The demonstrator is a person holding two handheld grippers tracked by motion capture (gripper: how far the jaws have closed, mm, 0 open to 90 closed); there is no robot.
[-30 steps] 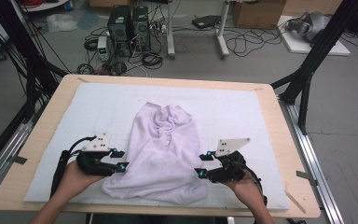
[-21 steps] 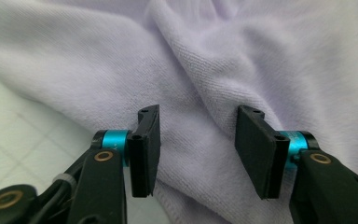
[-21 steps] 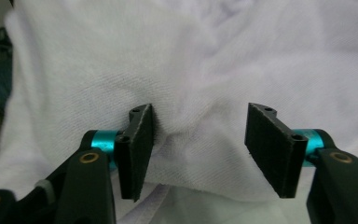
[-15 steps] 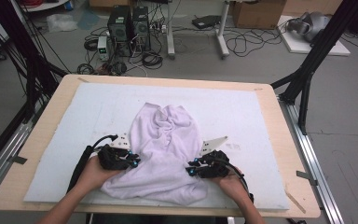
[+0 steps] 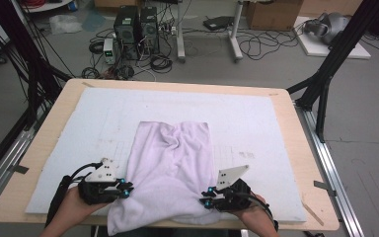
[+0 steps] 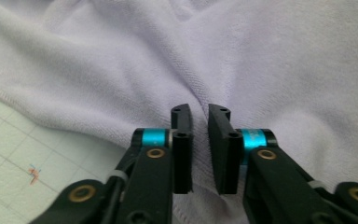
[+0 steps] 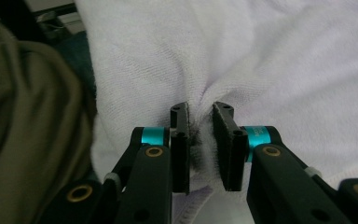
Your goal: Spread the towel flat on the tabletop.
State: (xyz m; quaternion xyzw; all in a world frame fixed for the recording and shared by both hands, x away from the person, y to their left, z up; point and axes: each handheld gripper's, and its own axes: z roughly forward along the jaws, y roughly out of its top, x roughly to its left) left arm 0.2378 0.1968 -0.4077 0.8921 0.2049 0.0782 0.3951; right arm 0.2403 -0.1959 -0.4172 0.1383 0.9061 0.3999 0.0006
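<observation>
Towel, pale lilac and rumpled, lies lengthwise down the middle of the white mat on the wooden table, its long axis running from far to near and its near end drooping over the table's near edge. At the left, the left gripper has just been closing and now pinches a fold of the towel's left edge between narrow jaws; in the left gripper view the cloth bunches toward the left gripper's tips. At the right, the right gripper has likewise just been closing, and its jaws stand narrow on a gathered fold of the right edge, seen puckered in the right gripper view. Both grips sit near the towel's near end, level with each other across its width, so any lift or fold would likely carry that end toward the far end.
</observation>
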